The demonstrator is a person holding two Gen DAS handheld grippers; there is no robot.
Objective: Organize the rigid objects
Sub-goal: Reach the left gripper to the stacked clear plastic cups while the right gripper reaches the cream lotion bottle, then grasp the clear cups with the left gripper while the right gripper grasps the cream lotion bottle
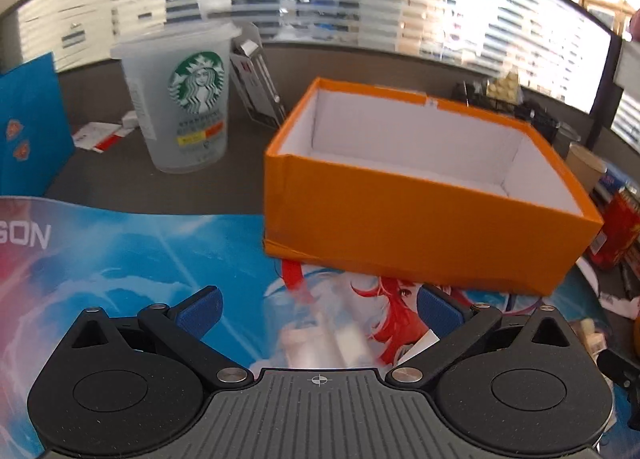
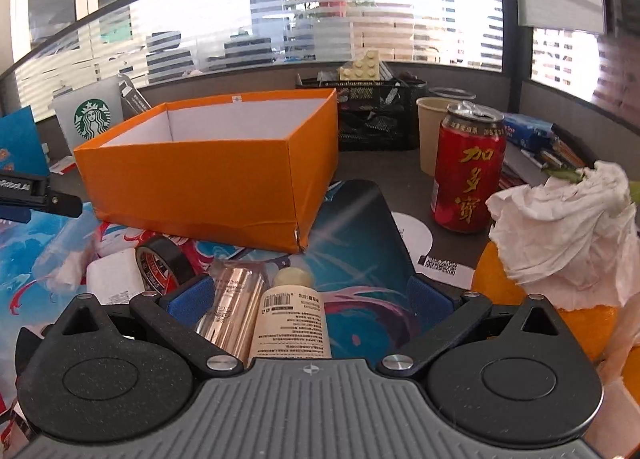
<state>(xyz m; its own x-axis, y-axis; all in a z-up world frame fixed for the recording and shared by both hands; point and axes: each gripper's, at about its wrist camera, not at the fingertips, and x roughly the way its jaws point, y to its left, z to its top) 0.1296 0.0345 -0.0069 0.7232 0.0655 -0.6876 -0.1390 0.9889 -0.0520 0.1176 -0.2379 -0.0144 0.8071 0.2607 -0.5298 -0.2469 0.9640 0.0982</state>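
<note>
The right gripper [image 2: 310, 297] has its blue-padded fingers [image 2: 192, 299] spread wide, gripping nothing. Between them lie a cream plastic bottle with a printed label [image 2: 292, 319] and, touching its left side, a shiny copper-coloured metal cylinder [image 2: 232, 315]; neither pad clearly touches either. Just left sit a roll of black tape [image 2: 162, 259] and a white rectangular block [image 2: 114, 275]. Bare colourful printed desk mat [image 2: 360, 227] lies ahead on the right, up to the near corner of the open orange cardboard box with white lining [image 2: 208, 175]. Further right, a red drink can [image 2: 466, 171] and crumpled white tissue [image 2: 560, 227] crowd that side.

The left gripper [image 1: 318, 313] is likewise wide open and empty, over blurred pale objects on the mat. The box's long near wall stands close ahead, its interior empty as far as visible. A frosted plastic Starbucks cup [image 1: 188, 103] stands beyond-left, apart from the box.
</note>
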